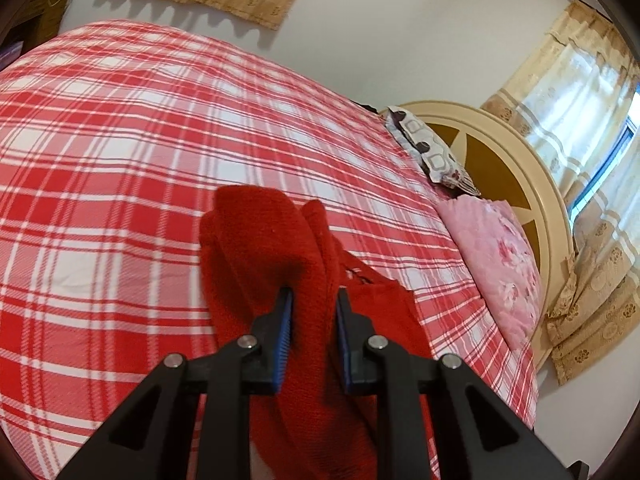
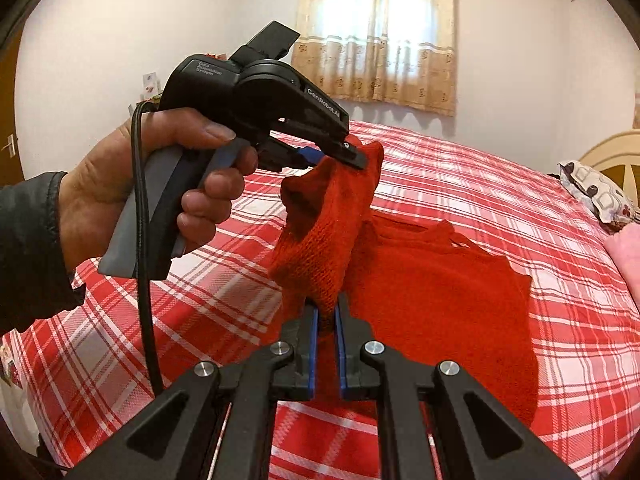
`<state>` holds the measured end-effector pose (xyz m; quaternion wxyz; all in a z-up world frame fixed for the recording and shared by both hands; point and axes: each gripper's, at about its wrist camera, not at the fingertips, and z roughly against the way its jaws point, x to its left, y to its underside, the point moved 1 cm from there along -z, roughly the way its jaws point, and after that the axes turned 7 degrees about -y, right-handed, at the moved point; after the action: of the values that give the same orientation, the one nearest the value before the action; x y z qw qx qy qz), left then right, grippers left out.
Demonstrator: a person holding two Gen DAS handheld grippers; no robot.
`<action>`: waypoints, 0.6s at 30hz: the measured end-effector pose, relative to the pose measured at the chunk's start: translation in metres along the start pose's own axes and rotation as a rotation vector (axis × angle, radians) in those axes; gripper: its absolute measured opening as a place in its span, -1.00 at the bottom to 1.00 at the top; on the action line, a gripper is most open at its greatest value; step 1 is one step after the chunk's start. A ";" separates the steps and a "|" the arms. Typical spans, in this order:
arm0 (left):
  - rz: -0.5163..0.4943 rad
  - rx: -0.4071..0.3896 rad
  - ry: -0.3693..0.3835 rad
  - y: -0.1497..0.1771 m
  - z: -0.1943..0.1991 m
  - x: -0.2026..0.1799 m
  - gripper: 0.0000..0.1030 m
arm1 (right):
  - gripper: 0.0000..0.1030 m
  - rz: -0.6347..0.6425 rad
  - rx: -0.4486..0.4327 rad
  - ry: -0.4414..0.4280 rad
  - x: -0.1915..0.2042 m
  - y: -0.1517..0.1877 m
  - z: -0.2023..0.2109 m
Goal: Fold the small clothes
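A small red knit sweater [image 2: 432,280] lies partly on the red-and-white plaid bedspread [image 2: 500,184], with one side lifted off it. My left gripper [image 1: 314,300] is shut on a fold of the red knit [image 1: 264,240]; it also shows in the right wrist view [image 2: 340,156], held in a hand and pinching the upper end of the raised edge. My right gripper [image 2: 326,308] is shut on the lower end of the same raised edge [image 2: 316,248]. The raised strip hangs between the two grippers above the bed.
The plaid bedspread [image 1: 120,160] covers the whole bed. A patterned pillow [image 1: 432,152] and a pink floral pillow [image 1: 496,264] lie against the cream and brown headboard [image 1: 516,160]. Curtained windows [image 2: 376,36] line the walls.
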<state>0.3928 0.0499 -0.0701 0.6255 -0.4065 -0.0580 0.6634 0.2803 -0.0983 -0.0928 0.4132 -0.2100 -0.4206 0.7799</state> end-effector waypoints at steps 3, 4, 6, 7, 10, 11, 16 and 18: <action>-0.016 0.005 0.005 0.000 -0.006 -0.011 -0.59 | -0.87 -0.016 0.000 0.003 -0.004 0.002 0.001; -0.020 0.008 0.006 0.001 -0.009 -0.015 -0.59 | -0.87 -0.020 0.000 0.004 -0.006 0.003 0.002; -0.030 0.011 0.008 0.001 -0.012 -0.020 -0.59 | -0.87 -0.031 -0.002 0.006 -0.011 0.005 0.008; -0.038 0.014 0.008 0.002 -0.013 -0.025 -0.60 | -0.87 -0.035 -0.003 0.007 -0.013 0.006 0.010; -0.053 0.021 0.012 0.002 -0.017 -0.034 -0.59 | -0.87 -0.058 -0.005 0.004 -0.023 0.007 0.017; -0.057 0.022 0.015 0.002 -0.018 -0.038 -0.59 | -0.87 -0.068 -0.005 0.003 -0.027 0.009 0.020; -0.086 0.031 0.026 0.003 -0.027 -0.058 -0.60 | -0.87 -0.125 0.002 -0.006 -0.048 0.014 0.030; -0.096 0.034 0.028 0.004 -0.031 -0.066 -0.60 | -0.87 -0.153 0.006 -0.009 -0.056 0.016 0.034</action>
<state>0.4013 -0.0217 -0.0621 0.6643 -0.4019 -0.0574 0.6276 0.2820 -0.1660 -0.0887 0.4704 -0.1723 -0.4349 0.7482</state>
